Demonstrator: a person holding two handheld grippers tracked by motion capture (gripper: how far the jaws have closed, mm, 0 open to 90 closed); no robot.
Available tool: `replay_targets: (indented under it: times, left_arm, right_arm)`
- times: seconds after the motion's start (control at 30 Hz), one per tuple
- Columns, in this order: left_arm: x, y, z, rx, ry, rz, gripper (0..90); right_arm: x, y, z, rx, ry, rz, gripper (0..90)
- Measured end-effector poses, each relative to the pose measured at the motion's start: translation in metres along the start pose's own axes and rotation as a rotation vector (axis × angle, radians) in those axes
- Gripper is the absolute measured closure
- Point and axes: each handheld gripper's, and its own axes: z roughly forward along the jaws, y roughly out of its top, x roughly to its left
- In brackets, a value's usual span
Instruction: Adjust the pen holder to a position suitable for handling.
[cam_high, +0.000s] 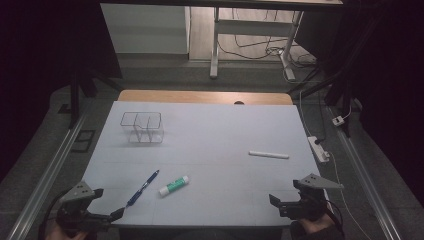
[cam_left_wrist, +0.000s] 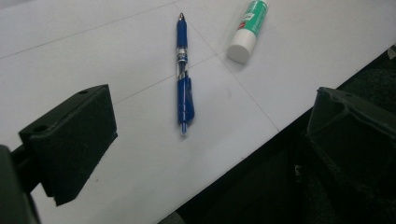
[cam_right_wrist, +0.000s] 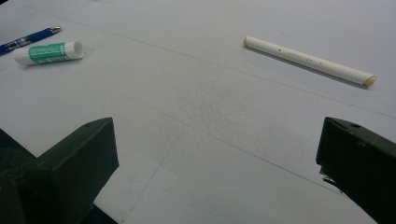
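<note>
Jaws of both grippers stand wide apart with nothing between them. In the high view the left gripper (cam_high: 107, 207) sits at the lower left of the frame, at the near edge of the white desk (cam_high: 220, 130), and the right gripper (cam_high: 280, 200) sits at the lower right, also at that edge.

A blue pen (cam_high: 143, 188) lies just up and right of the left gripper, slanted toward the upper right. In the left gripper view it runs nearly straight up the middle of the frame between the two black jaws, clear of both. A glue stick (cam_high: 174, 185) with a green label and white cap lies just beside the pen, to its right, not touching it.

A white stick (cam_high: 269, 154) lies flat at the middle right of the high view, well above the right gripper. A clear two-compartment holder (cam_high: 143, 127) stands empty at the upper left of the desk.
</note>
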Motion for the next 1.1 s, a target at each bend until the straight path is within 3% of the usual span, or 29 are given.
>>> replay_targets:
  times: [0.3,0.63,0.8,1.1]
  left_arm:
    - [-0.0013,0.0005,0.0007,0.011,0.018,0.000,0.0]
    - [0.0045,0.0002,-0.0001,-0.001,-0.024,-0.035,0.0]
    - [0.0057,0.0007,-0.0010,-0.024,-0.032,-0.021,0.0]
    - [0.0060,0.0049,-0.0023,-0.049,0.045,0.018,0.0]
  right_arm:
    - [0.0014,0.0003,0.0035,0.031,0.028,-0.021,0.0]
    - [0.0007,0.0008,0.0038,0.038,0.041,-0.014,0.0]
    - [0.0003,0.0009,0.0040,0.040,0.047,-0.011,0.0]
    - [-0.0010,0.0012,0.0053,0.047,0.058,-0.002,0.0]
